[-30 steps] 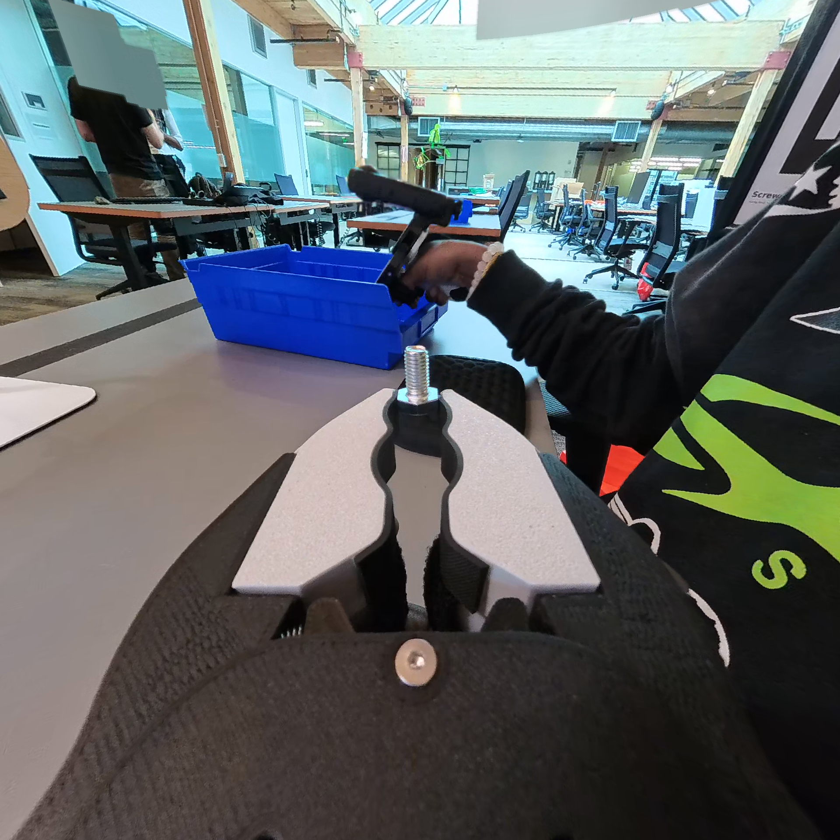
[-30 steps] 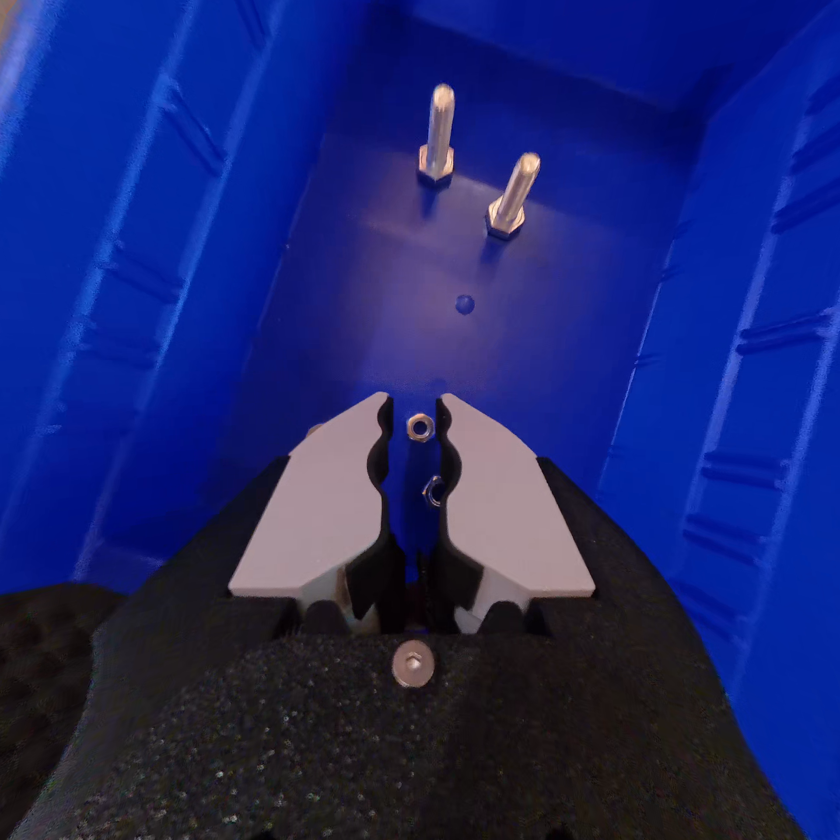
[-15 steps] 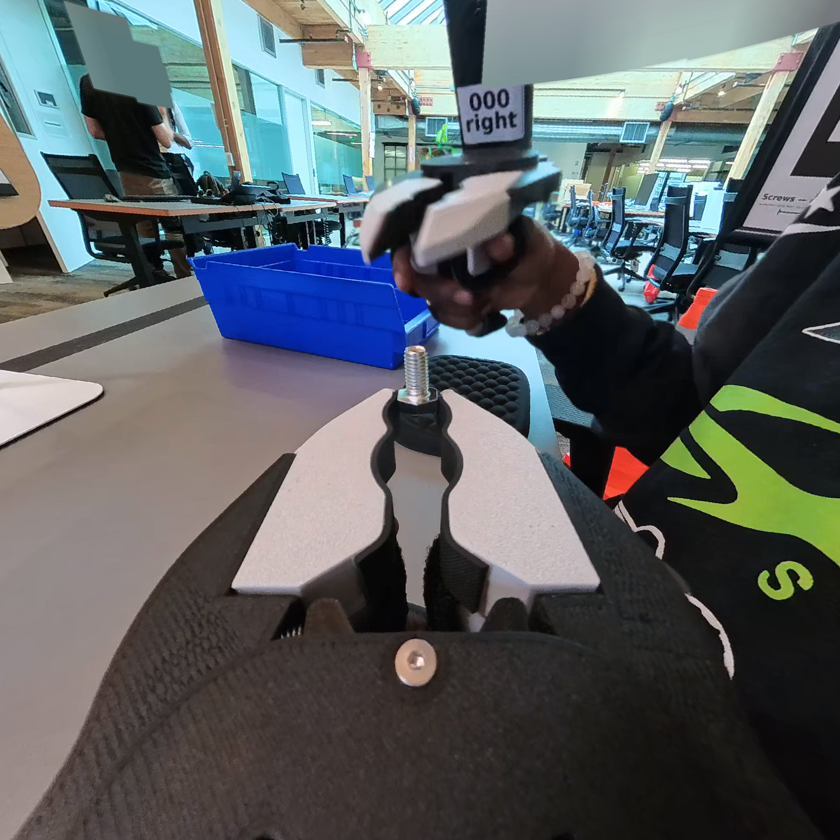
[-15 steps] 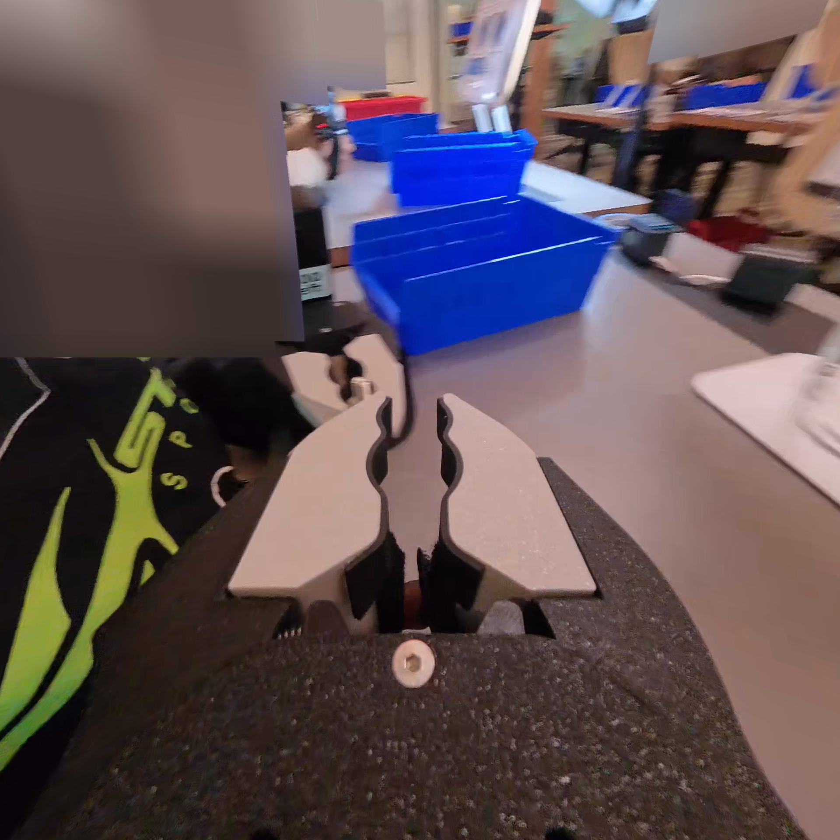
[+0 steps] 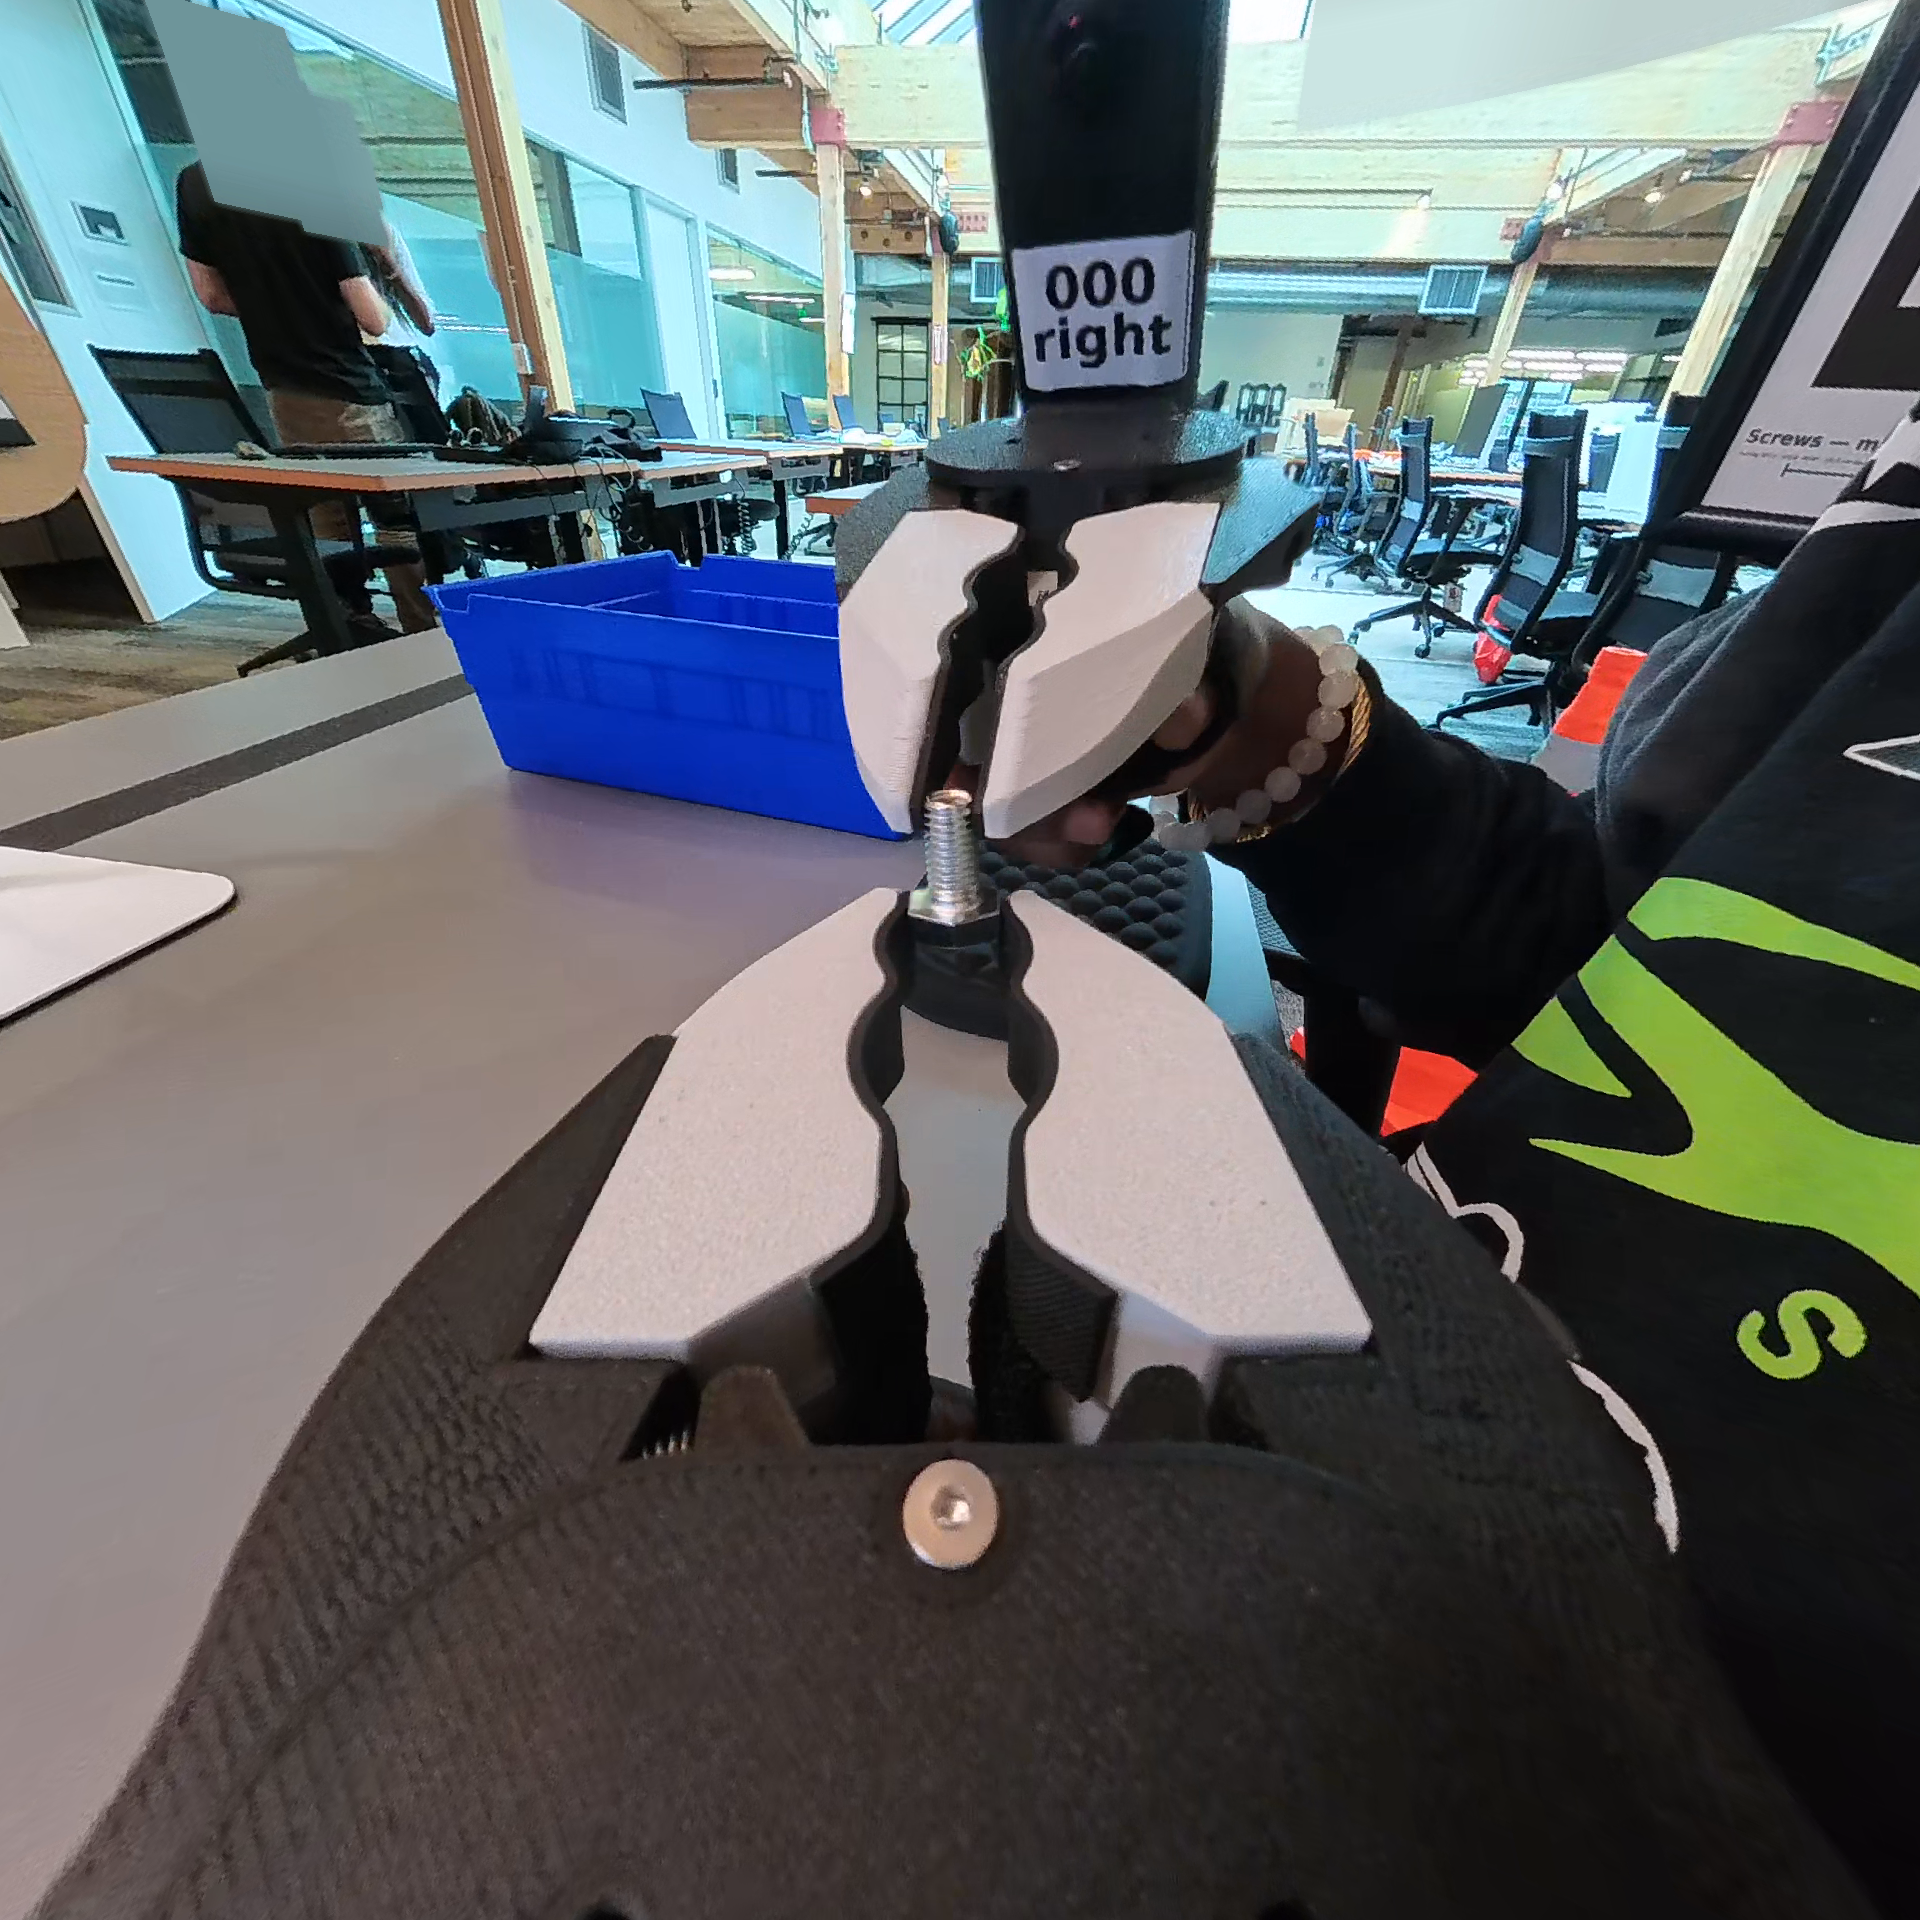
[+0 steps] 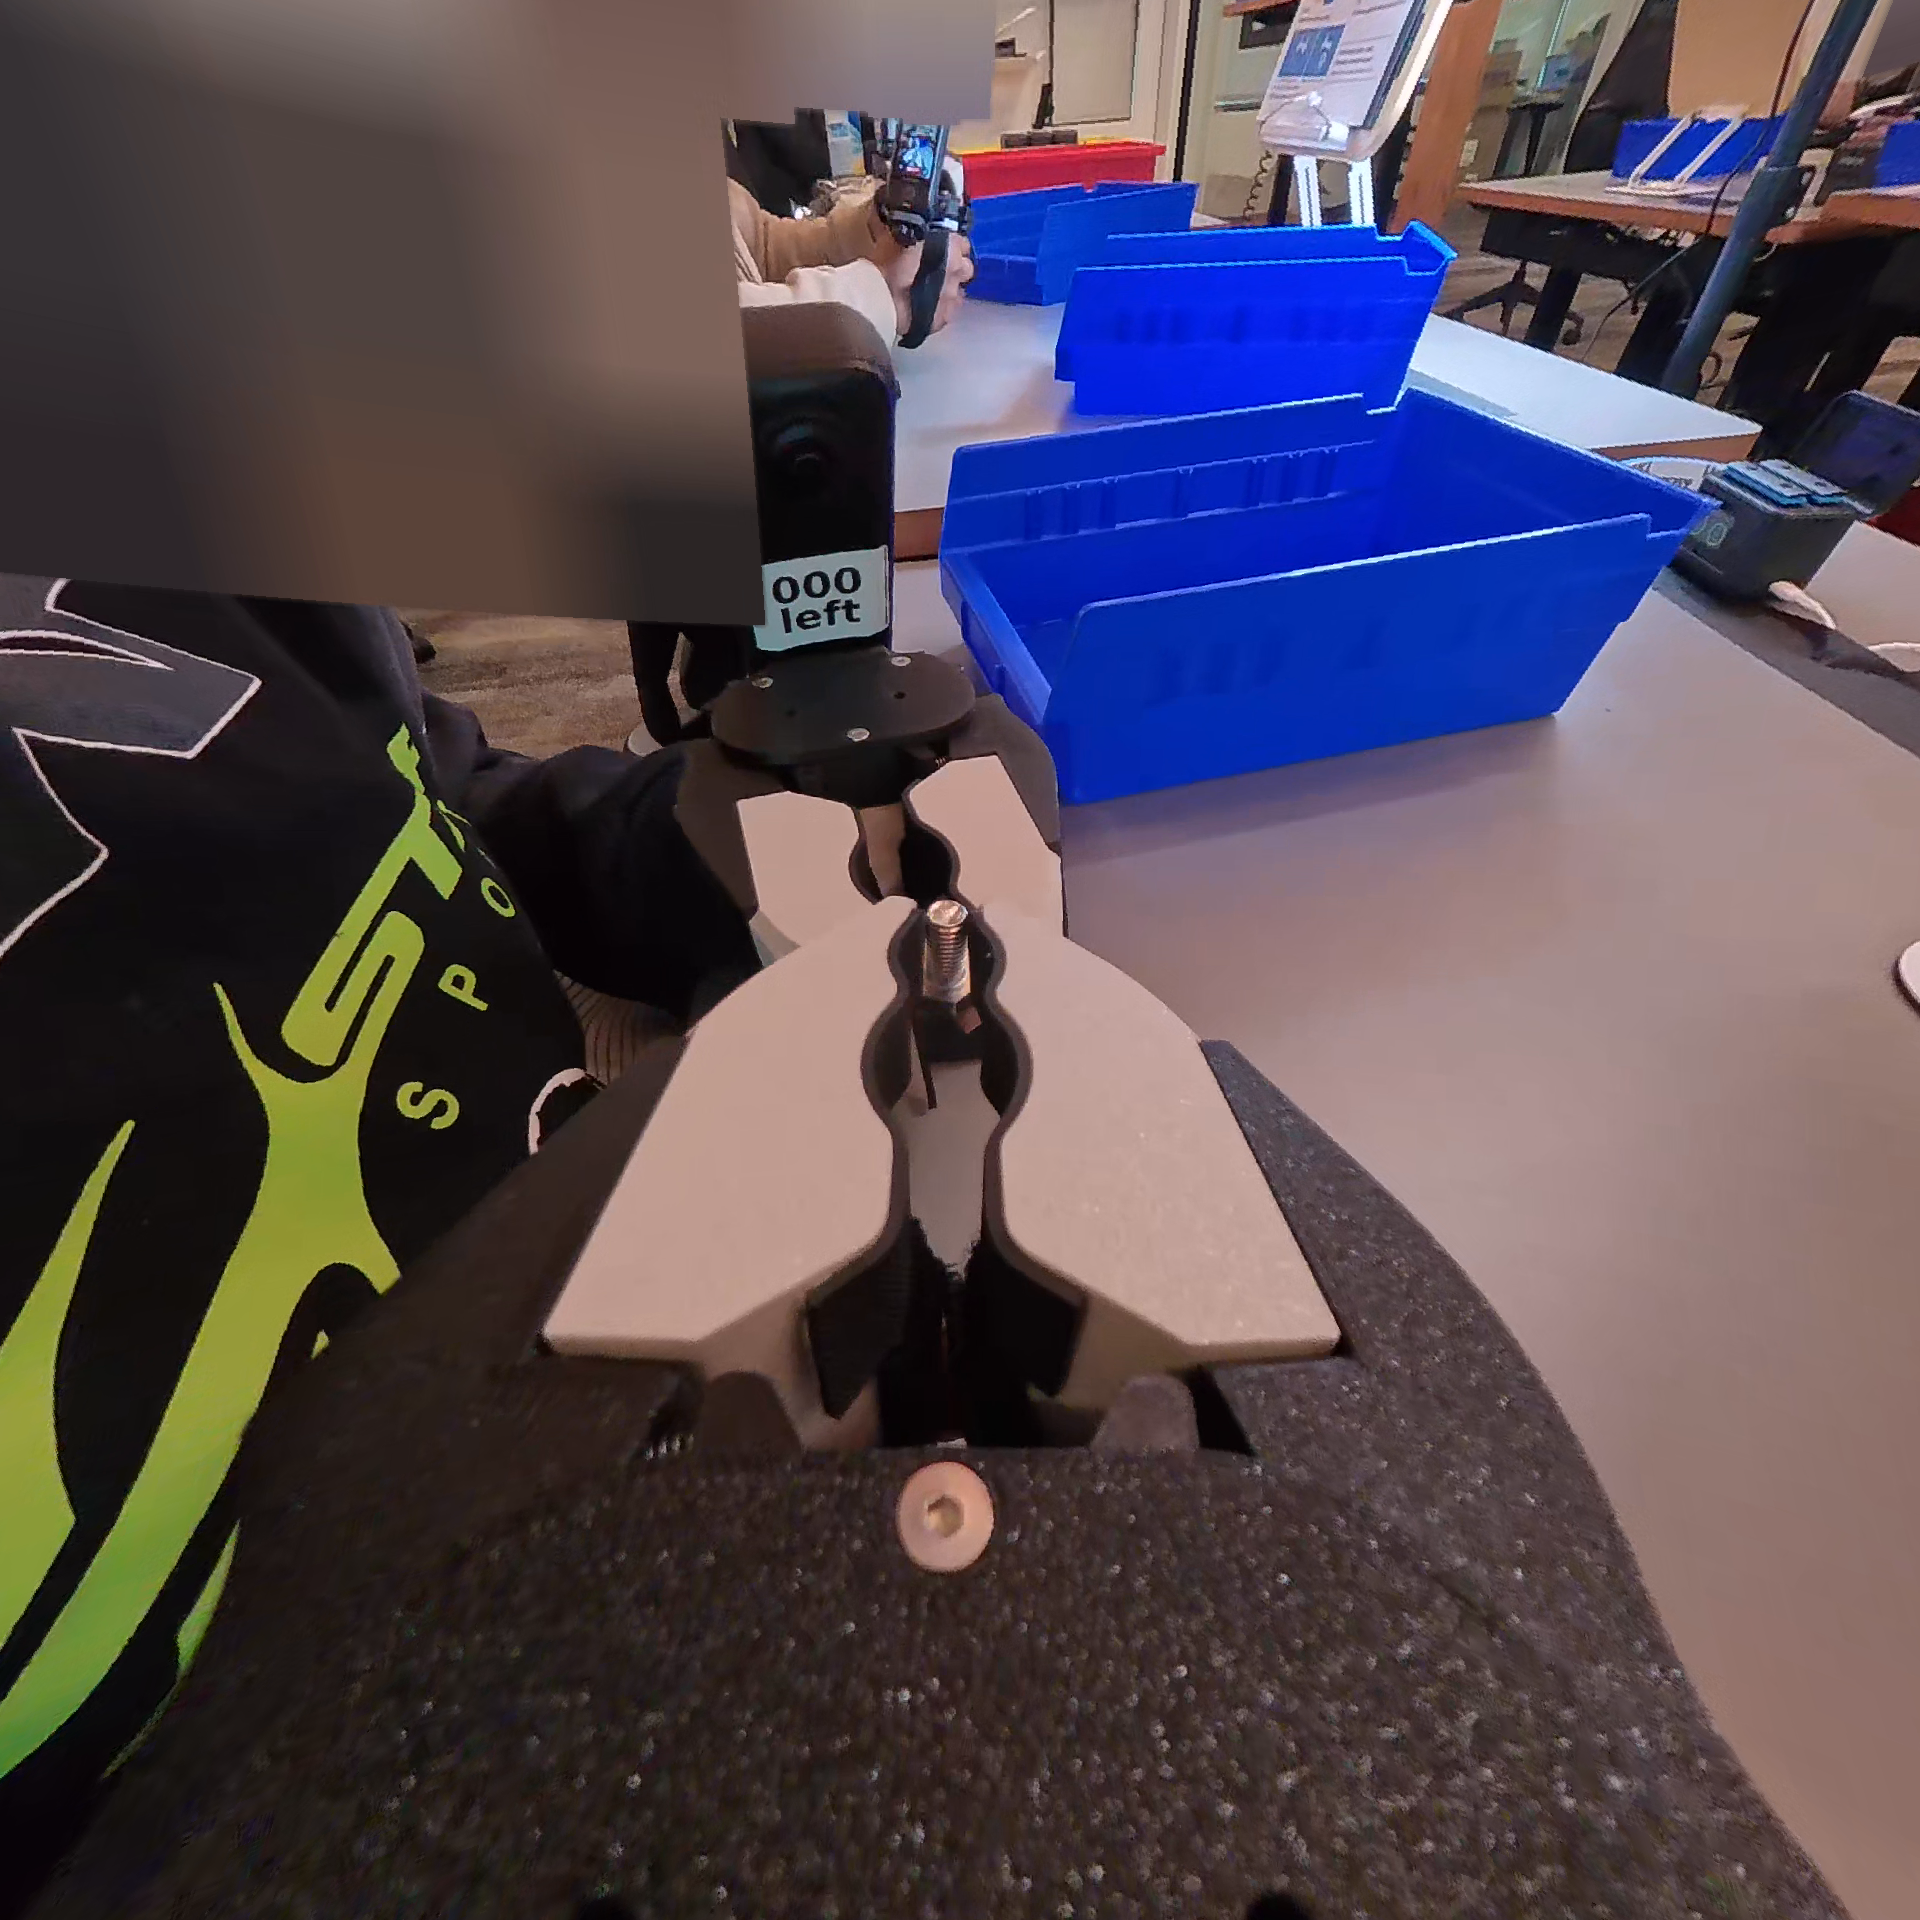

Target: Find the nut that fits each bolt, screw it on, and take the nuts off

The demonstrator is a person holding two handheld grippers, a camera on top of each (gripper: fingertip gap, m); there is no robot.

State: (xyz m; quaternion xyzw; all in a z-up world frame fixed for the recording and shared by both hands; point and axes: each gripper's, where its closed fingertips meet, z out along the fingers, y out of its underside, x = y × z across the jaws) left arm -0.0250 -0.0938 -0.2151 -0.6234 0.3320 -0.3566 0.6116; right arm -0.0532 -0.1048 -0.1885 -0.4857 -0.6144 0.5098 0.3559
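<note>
At far left a white pad (image 5: 62, 925) lies on the grey table (image 5: 364, 1039), clear of the work; further in, the blue bin (image 5: 644, 686) stands well apart from both tools.

At centre the left gripper (image 5: 951, 920) is clamped on the bolt (image 5: 953, 868) by its hex head; the threaded shank stands upright above the fingertips; the grip appears to rest in the outermost notch only, so a sideways push could tip or twist the bolt out of it.

Directly above, the right gripper (image 5: 961, 790) points down over the bolt's tip, its jaws nearly together; whether a nut sits between them cannot be told, since nothing is visible in the gap from either view; in the right wrist view the bolt (image 6: 943, 961) shows between that tool's fingertips, just beside them.

Risks, as judged: if a nut is held, a tilted approach would cross the thread; a nut of wrong size would jam or drop onto the table and roll; downward pressure could drive the bolt through the left tool's hold; at right the person's sleeve (image 5: 1434, 831) is close enough to nudge the left tool.
</note>
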